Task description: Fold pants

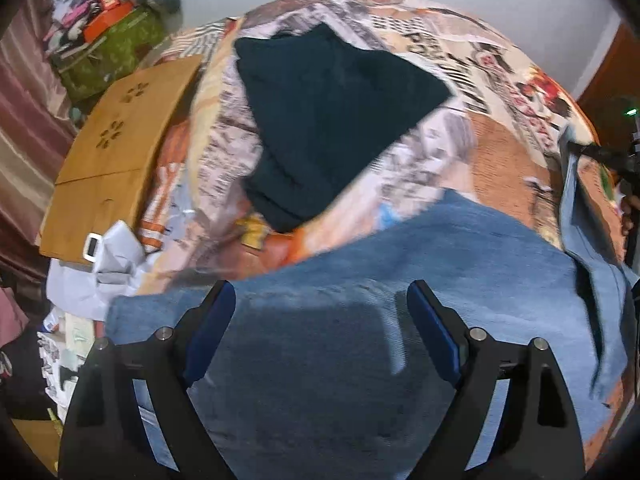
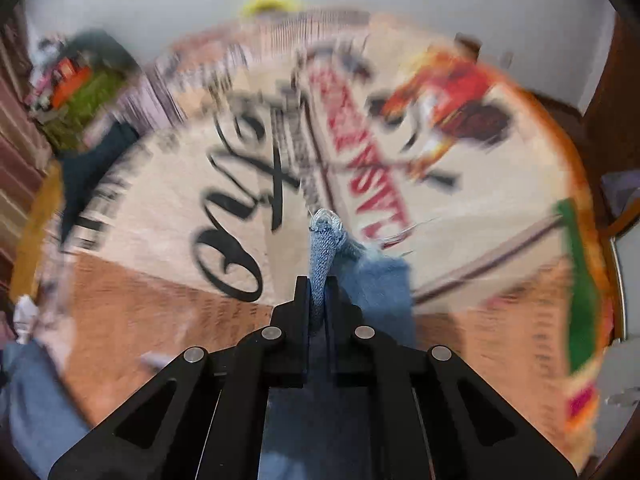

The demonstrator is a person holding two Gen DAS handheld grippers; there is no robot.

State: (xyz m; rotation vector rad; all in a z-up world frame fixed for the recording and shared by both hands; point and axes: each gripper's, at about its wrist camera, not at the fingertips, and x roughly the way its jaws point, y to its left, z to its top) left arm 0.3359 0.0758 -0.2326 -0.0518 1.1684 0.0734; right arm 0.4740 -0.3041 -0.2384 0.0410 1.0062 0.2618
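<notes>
Blue jeans (image 1: 360, 280) sprawl across a printed bedspread (image 1: 500, 152). The right gripper (image 2: 319, 296) pinches a denim edge; the left gripper (image 1: 320, 340) hovers, fingers spread. Soft, weighty denim looks best gripped at hems or waistband.

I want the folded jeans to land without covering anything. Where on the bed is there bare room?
Bare printed bedspread lies between the dark folded garment and the blue jeans, running on toward the bed's right edge. The left side is crowded: cardboard box, white bags and a cluttered green bag.
</notes>
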